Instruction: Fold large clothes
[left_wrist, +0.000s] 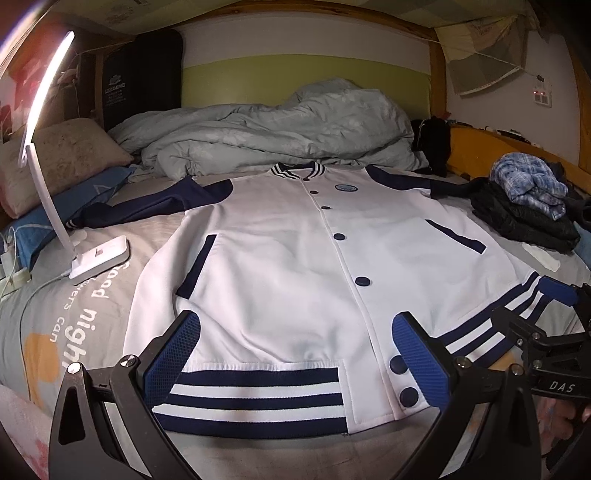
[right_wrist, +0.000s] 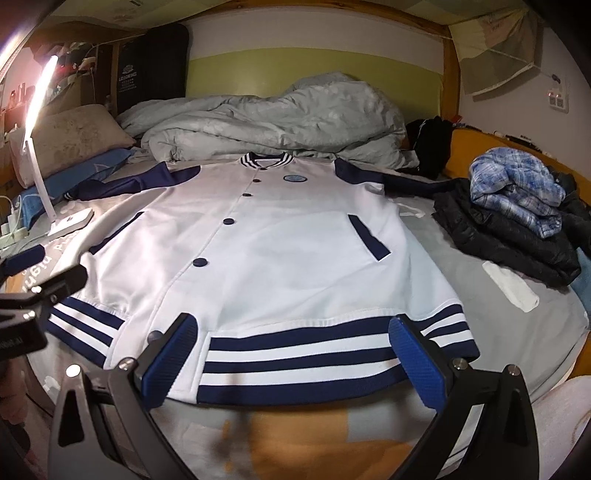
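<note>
A white varsity jacket (left_wrist: 295, 251) with navy sleeves, navy buttons and a navy-and-white striped hem lies flat, front up, on the bed; it also shows in the right wrist view (right_wrist: 280, 236). My left gripper (left_wrist: 295, 354) is open, its blue pads (left_wrist: 173, 354) spread above the hem's left part. My right gripper (right_wrist: 295, 350) is open above the hem's right part, and appears at the right edge of the left wrist view (left_wrist: 554, 295). Neither gripper holds cloth.
A lit white desk lamp (left_wrist: 99, 254) stands on the grey sheet at the left, with pillows (left_wrist: 59, 162) behind it. A crumpled grey duvet (left_wrist: 280, 129) lies beyond the collar. A pile of dark and blue plaid clothes (right_wrist: 517, 214) sits at the right by the wooden bed rail.
</note>
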